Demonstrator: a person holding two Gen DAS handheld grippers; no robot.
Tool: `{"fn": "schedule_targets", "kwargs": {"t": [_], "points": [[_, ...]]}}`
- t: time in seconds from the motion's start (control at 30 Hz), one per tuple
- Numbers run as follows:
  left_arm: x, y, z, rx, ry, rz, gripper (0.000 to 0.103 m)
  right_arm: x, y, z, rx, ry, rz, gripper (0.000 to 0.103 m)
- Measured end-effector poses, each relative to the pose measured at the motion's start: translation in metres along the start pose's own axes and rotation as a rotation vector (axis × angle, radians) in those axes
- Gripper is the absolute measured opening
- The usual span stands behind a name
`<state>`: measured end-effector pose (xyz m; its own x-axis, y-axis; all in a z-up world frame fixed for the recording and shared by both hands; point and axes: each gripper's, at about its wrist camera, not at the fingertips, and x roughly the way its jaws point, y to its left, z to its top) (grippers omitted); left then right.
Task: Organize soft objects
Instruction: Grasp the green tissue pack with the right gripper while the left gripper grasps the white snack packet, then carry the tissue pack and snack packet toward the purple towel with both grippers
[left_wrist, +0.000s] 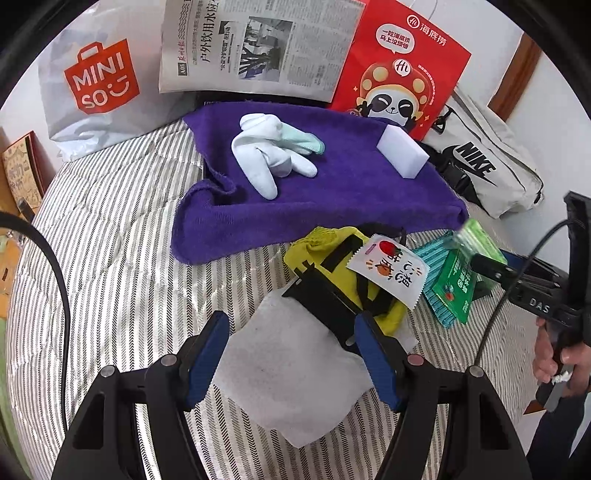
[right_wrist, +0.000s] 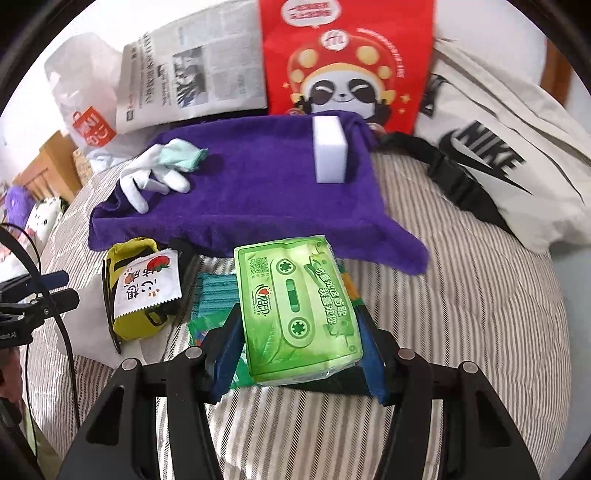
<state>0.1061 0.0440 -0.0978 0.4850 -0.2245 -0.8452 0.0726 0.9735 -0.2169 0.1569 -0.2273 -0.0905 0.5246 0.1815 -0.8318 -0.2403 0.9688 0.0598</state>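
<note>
- The right gripper (right_wrist: 299, 354) has its blue fingers (right_wrist: 227, 354) clamped on the two sides of a green tissue pack (right_wrist: 299, 314) printed with a cassette picture; the pack is lifted above the striped bed cover (right_wrist: 461, 295).
- The left gripper (left_wrist: 295, 354) has its fingers (left_wrist: 205, 354) spread apart on either side of a white cloth (left_wrist: 288, 376) that lies flat on the bed cover; whether the pads touch the cloth I cannot tell.
- At the right edge of the left wrist view, a hand (left_wrist: 554, 362) holds the handle of the other gripper.
- Just beyond the white cloth lies a yellow pouch (left_wrist: 343, 269) with black straps, and a white snack sachet (left_wrist: 388, 271) rests on top of it.
- To the right of the pouch, a teal striped cloth (left_wrist: 436, 273) lies under a green packet (left_wrist: 454, 291).
- Farther back, a purple towel (left_wrist: 332, 184) is spread over the bed.
- On the towel's left part sits a white glove (left_wrist: 266, 162), with a pale green cloth (left_wrist: 303, 142) touching it.
- On the towel's right part a white sponge block (left_wrist: 402, 151) rests.
- At the far edge stand, left to right, a white shopping bag (left_wrist: 99, 81), a newspaper (left_wrist: 258, 48), a red paper bag (left_wrist: 399, 66) with a panda, and a grey canvas bag (left_wrist: 487, 162).
</note>
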Motion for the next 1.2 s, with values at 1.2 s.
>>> {"fn": "schedule_targets", "kwargs": {"t": [1.2], "points": [[0.055,-0.092,0.033,0.367,0.033,-0.098,0.05,-0.023,-0.037,-0.034,0.102,-0.028,-0.027,0.057]]}}
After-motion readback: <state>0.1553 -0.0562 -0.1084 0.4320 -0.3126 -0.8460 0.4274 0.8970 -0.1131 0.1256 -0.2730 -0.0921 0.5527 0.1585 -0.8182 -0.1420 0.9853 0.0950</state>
